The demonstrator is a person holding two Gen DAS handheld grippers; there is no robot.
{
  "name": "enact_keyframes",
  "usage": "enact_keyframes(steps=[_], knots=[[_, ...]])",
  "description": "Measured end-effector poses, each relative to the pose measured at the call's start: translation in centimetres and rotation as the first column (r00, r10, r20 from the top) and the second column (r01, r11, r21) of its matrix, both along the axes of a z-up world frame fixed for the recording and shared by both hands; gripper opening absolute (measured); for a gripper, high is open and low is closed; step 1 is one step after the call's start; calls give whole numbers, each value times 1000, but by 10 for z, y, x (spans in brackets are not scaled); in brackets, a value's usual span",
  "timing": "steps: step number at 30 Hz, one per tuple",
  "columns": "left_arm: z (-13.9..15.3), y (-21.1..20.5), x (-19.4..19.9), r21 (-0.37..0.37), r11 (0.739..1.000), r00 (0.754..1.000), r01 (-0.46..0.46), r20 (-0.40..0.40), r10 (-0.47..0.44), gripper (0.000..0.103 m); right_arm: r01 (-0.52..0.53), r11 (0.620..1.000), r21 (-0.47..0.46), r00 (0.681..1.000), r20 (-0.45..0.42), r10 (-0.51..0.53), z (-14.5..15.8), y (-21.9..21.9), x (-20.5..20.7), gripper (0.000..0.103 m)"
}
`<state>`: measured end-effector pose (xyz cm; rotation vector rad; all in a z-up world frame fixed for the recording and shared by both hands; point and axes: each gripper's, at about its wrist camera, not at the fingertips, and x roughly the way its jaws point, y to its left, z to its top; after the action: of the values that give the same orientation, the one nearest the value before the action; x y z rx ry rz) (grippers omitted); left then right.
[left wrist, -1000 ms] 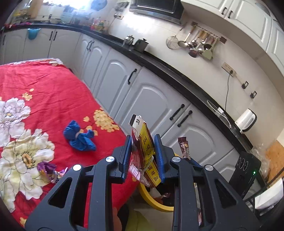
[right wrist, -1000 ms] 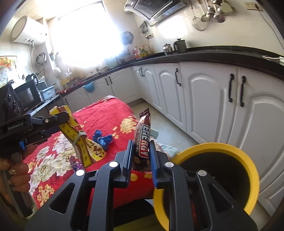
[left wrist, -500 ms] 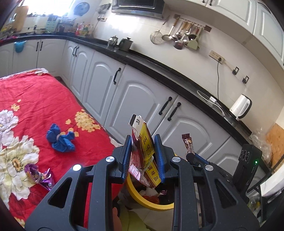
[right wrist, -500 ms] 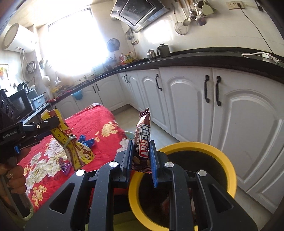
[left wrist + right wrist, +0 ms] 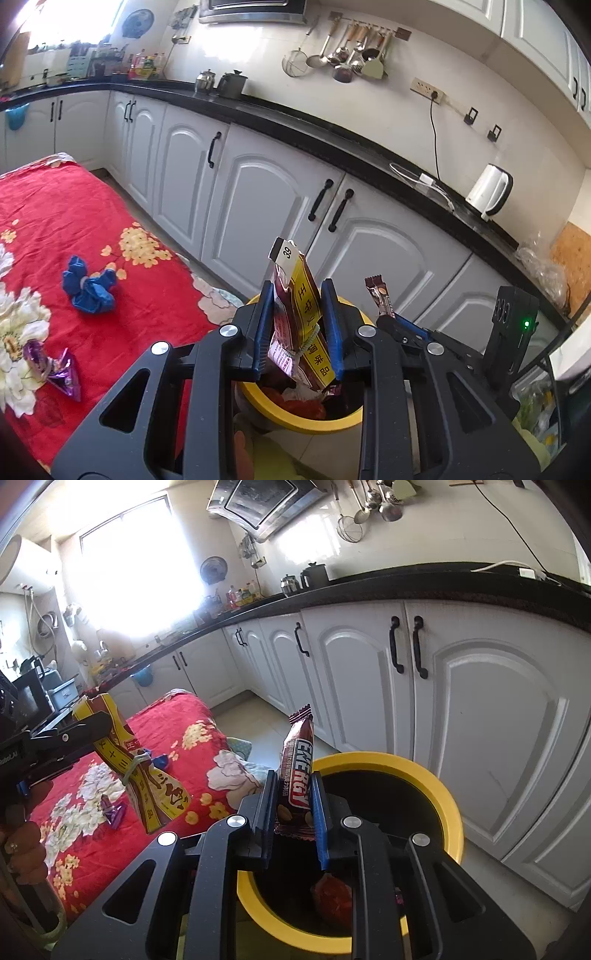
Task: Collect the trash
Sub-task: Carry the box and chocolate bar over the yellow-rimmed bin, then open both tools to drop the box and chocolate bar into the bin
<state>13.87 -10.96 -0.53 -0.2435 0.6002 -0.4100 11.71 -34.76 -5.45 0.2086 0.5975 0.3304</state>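
My left gripper (image 5: 297, 325) is shut on a yellow and brown snack packet (image 5: 300, 314) and holds it over the near rim of the yellow trash bin (image 5: 314, 424). My right gripper (image 5: 293, 805) is shut on a brown ENERGY bar wrapper (image 5: 297, 775), upright above the yellow bin's rim (image 5: 448, 805). The bin holds red and other wrappers (image 5: 332, 901). The snack packet (image 5: 136, 771) and the left gripper (image 5: 66, 738) show at left in the right wrist view. The bar wrapper (image 5: 380, 299) shows in the left wrist view.
A table with a red flowered cloth (image 5: 55, 221) lies left of the bin. A blue crumpled item (image 5: 88, 288) and a purple wrapper (image 5: 55, 369) lie on it. White cabinets (image 5: 258, 206) under a black counter stand behind the bin. A white kettle (image 5: 489, 190) stands on the counter.
Both grippers have moved away from the table toward the bin with their wrappers held. The bin now lies directly under both grippers.
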Motion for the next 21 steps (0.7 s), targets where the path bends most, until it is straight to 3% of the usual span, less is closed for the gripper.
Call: enact_keyframes(steps=[21], knots=[[-41,-35,12,54,996,997,68,-28,-66,20,33,999,7,992,-120,-32,-45,-20,9,18]])
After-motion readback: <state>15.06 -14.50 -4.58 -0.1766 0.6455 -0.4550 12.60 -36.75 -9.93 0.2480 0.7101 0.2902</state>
